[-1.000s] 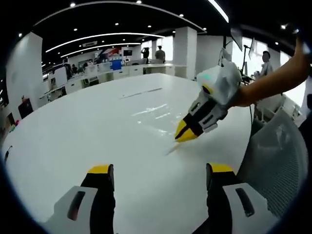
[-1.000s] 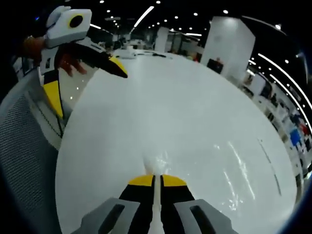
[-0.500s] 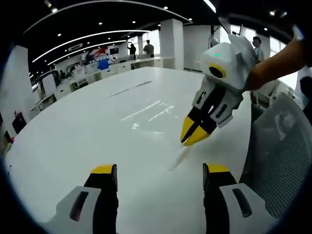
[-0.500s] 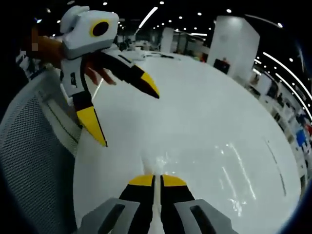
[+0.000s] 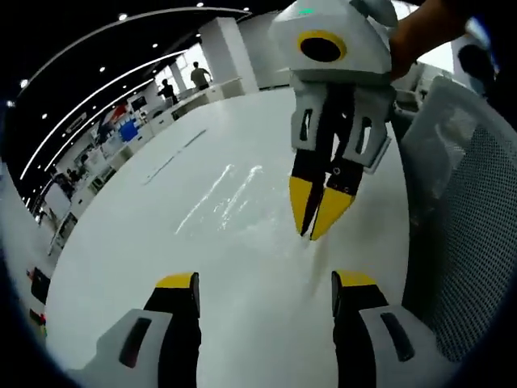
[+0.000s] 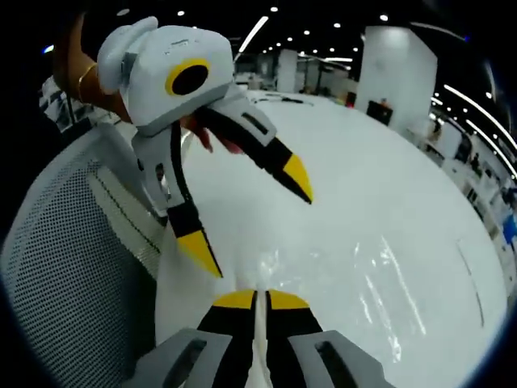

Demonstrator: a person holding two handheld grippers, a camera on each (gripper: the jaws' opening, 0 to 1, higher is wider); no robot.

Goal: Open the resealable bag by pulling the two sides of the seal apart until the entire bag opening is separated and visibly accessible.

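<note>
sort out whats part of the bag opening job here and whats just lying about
Part of the job:
- clear bag, flat on the white table
- right gripper, shut on the bag's edge
- left gripper, open, close to the right one

Just around:
- mesh chair at the table's edge
- desks and people far behind

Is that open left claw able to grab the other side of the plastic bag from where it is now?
Probably yes. The left gripper is open beside the clear bag, whose edge the right gripper pinches. Nothing lies between them on the white table.
</note>
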